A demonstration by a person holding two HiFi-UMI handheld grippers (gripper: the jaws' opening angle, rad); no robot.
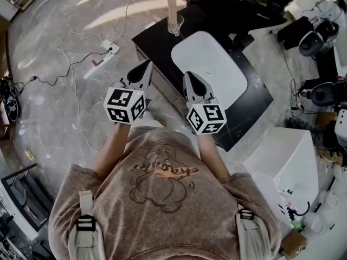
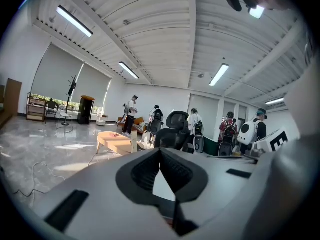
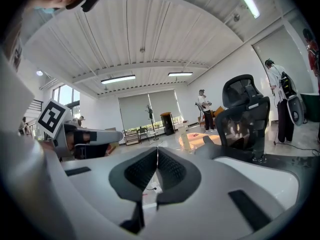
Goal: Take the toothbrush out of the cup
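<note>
A clear cup stands at the far left corner of a black table, with a pale toothbrush standing upright in it. A white oval mat lies on the table behind the cup's corner. My left gripper is shut and empty, held over the floor just left of the table. My right gripper is also shut and empty, at the table's near left edge by the mat. Both point toward the cup and stay well short of it. In the right gripper view a small pale cup shows beyond the closed jaws.
A black office chair stands at the table's far side. Cables and a power strip lie on the marble floor to the left. A white box and dark bags sit to the right. Several people stand far off.
</note>
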